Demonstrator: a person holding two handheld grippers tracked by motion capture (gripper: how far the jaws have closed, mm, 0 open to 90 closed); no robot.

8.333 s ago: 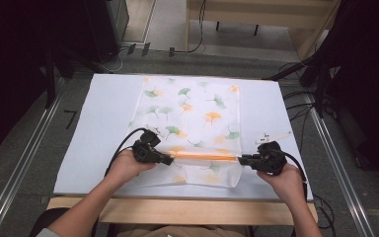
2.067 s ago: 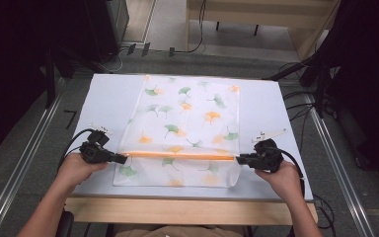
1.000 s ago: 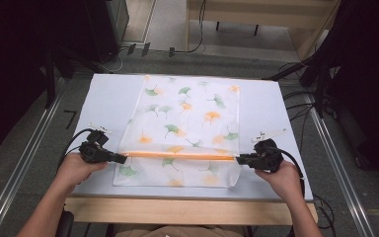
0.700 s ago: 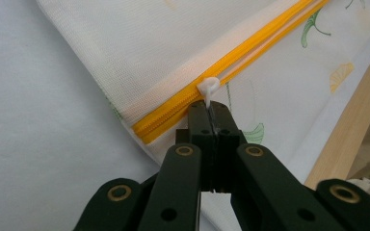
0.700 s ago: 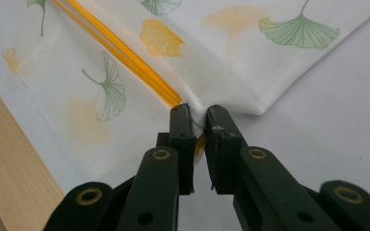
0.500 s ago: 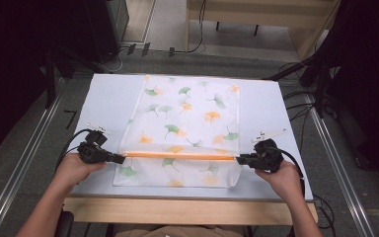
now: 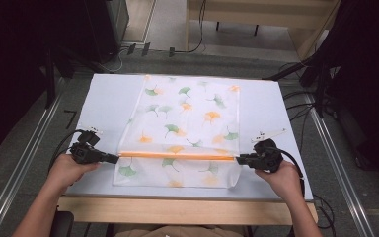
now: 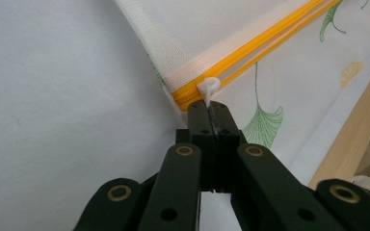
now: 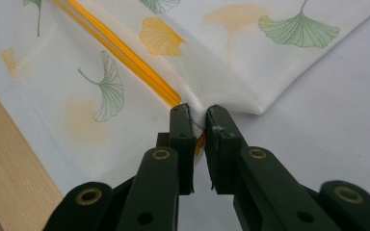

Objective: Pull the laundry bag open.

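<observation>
A white mesh bag [image 7: 187, 128] printed with green and orange ginkgo leaves lies flat on the white table [image 7: 108, 98]. An orange zipper [image 7: 177, 155] crosses its near part from left to right. My left gripper [image 7: 115, 159] is at the zipper's left end, shut on the small white zipper pull [image 8: 208, 89]. My right gripper [image 7: 238, 159] is at the zipper's right end, shut on the bag's edge [image 9: 195, 126] where the orange zipper tape [image 9: 125, 53] ends. The zipper teeth [image 8: 250, 48] look closed along their length.
The table's wooden front edge [image 7: 187, 210] lies just behind my hands. Metal rails run along both sides of the table [image 7: 24, 163]. Cables [image 7: 301, 106] trail on the floor at the right.
Since the earliest frame my left gripper has travelled left along the zipper to the bag's left edge. Over the last second nothing has visibly moved.
</observation>
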